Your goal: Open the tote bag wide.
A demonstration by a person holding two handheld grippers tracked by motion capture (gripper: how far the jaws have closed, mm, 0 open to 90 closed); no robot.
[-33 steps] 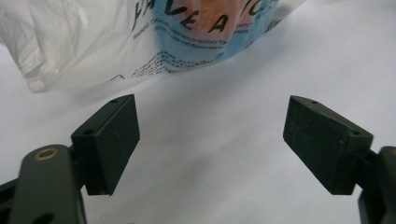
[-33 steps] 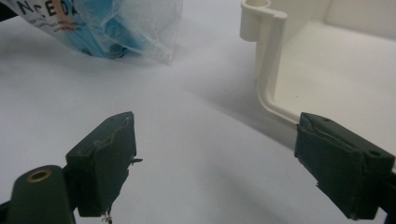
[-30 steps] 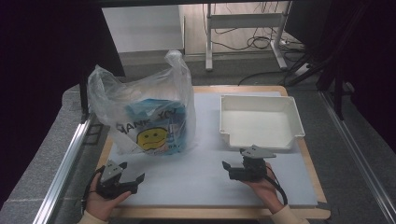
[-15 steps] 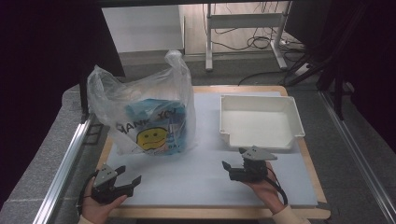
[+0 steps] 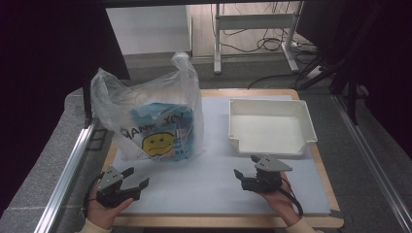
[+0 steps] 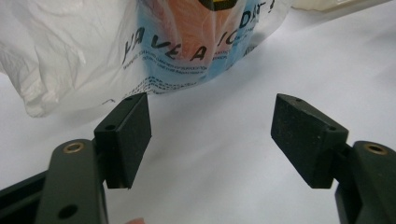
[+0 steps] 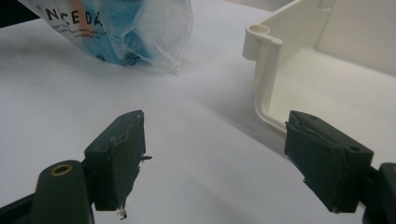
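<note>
A clear plastic bag [image 5: 150, 126] with a yellow smiley face and blue contents stands upright at the mat's left. It also shows in the left gripper view as the bag [image 6: 140, 46], and in the right gripper view as the bag [image 7: 126, 32]. An empty white tray [image 5: 272, 126] sits at the right, its corner close ahead of my right gripper as tray [image 7: 299, 70]. My left gripper [image 5: 135, 177] [image 6: 210, 135] rests near the front left, just short of the bag. Its jaws are open, have just been closing a little, and hold nothing. My right gripper [image 5: 245, 166] [image 7: 212, 149] is open and empty in front of the tray.
A pale mat [image 5: 209, 184] covers a wooden table top [image 5: 223, 221]. A metal rail [image 5: 68, 170] runs along the left side. Beyond the table stand a metal frame [image 5: 252, 29] and cables on the floor.
The left gripper's jaws have narrowed slightly and the left hand has settled a touch toward the front edge. The right gripper, bag and tray have kept still.
</note>
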